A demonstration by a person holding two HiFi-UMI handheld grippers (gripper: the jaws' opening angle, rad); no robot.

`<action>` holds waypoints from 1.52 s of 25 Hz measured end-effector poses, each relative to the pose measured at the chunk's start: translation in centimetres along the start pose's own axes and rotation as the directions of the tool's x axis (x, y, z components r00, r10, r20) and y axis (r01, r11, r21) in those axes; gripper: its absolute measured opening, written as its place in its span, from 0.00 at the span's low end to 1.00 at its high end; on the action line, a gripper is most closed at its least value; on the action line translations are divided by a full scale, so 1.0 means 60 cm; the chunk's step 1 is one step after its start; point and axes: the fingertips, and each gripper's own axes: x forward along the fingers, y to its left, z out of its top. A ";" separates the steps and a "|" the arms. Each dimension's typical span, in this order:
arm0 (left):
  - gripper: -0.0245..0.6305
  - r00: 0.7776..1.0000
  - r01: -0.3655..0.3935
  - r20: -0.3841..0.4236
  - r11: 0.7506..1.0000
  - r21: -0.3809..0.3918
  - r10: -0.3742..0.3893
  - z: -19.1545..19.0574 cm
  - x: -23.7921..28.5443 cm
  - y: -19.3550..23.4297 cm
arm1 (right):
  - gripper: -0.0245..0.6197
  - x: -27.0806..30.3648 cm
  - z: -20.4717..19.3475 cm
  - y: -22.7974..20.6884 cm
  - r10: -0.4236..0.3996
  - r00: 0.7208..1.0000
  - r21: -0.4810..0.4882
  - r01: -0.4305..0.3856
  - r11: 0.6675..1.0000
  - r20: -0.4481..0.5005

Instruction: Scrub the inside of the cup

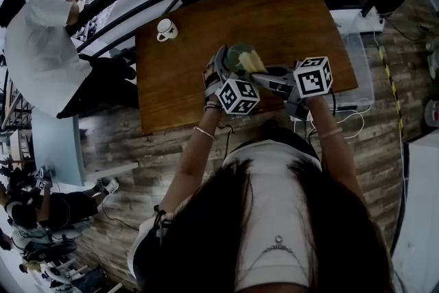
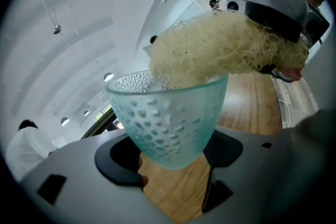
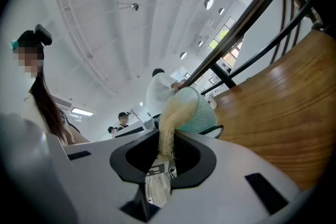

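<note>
A frosted green cup [image 2: 170,120] with a dimpled wall is tilted between the jaws of my left gripper [image 2: 176,157], which is shut on its lower part. A pale yellow loofah sponge [image 2: 220,50] fills the cup's mouth and bulges over the rim. My right gripper [image 3: 163,157] is shut on the loofah's [image 3: 168,134] near end, with the cup [image 3: 200,110] just beyond it. In the head view both grippers meet over the wooden table [image 1: 288,17]: the left gripper [image 1: 230,68] holds the cup [image 1: 240,53], and the right gripper [image 1: 266,76] presses in the loofah [image 1: 252,62].
A white mug [image 1: 165,29] stands at the table's far left corner. A clear plastic box [image 1: 361,58] and cables sit off the table's right edge. A person in white [image 1: 41,44] stands to the left, and dark railings run behind the table.
</note>
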 end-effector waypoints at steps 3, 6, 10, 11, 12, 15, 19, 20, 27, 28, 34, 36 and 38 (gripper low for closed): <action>0.57 1.000 0.007 -0.014 1.000 -0.011 -0.007 -0.004 0.004 -0.001 | 0.16 0.000 0.000 -0.004 -0.018 1.000 -0.027 0.018 0.999 -0.005; 0.57 0.999 0.018 -0.027 0.999 -0.029 -0.019 -0.009 0.007 -0.005 | 0.16 -0.002 0.001 -0.010 -0.042 0.999 -0.048 0.042 0.998 0.000; 0.57 0.998 0.044 -0.033 0.998 -0.049 -0.046 -0.027 0.021 -0.019 | 0.16 -0.008 0.005 -0.021 -0.080 0.997 -0.063 0.081 0.995 0.020; 0.57 0.998 0.046 -0.036 0.997 -0.054 -0.048 -0.029 0.022 -0.020 | 0.16 -0.009 0.006 -0.025 -0.093 0.995 -0.069 0.095 0.993 0.025; 0.57 0.998 0.048 -0.040 0.997 -0.062 -0.050 -0.032 0.023 -0.020 | 0.16 -0.010 0.007 -0.028 -0.106 0.994 -0.078 0.108 0.991 0.030; 0.57 0.997 0.057 -0.052 0.993 -0.099 -0.062 -0.040 0.027 -0.019 | 0.16 -0.009 0.008 -0.036 -0.135 0.990 -0.121 0.138 0.983 0.036; 0.57 0.995 0.065 -0.064 0.988 -0.138 -0.074 -0.045 0.029 -0.019 | 0.16 -0.010 0.009 -0.041 -0.161 0.986 -0.157 0.166 0.974 0.042; 0.57 0.995 0.067 -0.066 0.987 -0.148 -0.077 -0.047 0.028 -0.018 | 0.16 -0.010 0.010 -0.042 -0.168 0.985 -0.163 0.173 0.971 0.047; 0.57 0.992 0.076 -0.078 0.966 -0.246 -0.098 -0.061 0.032 -0.010 | 0.16 -0.018 0.017 -0.065 -0.246 0.967 -0.199 0.256 0.946 0.072; 0.57 0.992 0.077 -0.080 0.963 -0.258 -0.100 -0.062 0.032 -0.010 | 0.16 -0.020 0.016 -0.069 -0.258 0.964 -0.203 0.267 0.942 0.073; 0.57 0.990 0.087 -0.081 0.950 -0.301 -0.117 -0.072 0.028 -0.010 | 0.16 -0.018 0.012 -0.086 -0.319 0.944 -0.221 0.329 0.918 0.081; 0.57 0.989 0.096 -0.079 0.944 -0.315 -0.127 -0.074 0.027 -0.012 | 0.16 -0.015 0.011 -0.094 -0.352 0.932 -0.238 0.362 0.901 0.083; 0.57 0.987 0.109 -0.074 0.937 -0.333 -0.141 -0.074 0.025 -0.016 | 0.16 -0.013 0.011 -0.102 -0.388 0.918 -0.263 0.396 0.880 0.082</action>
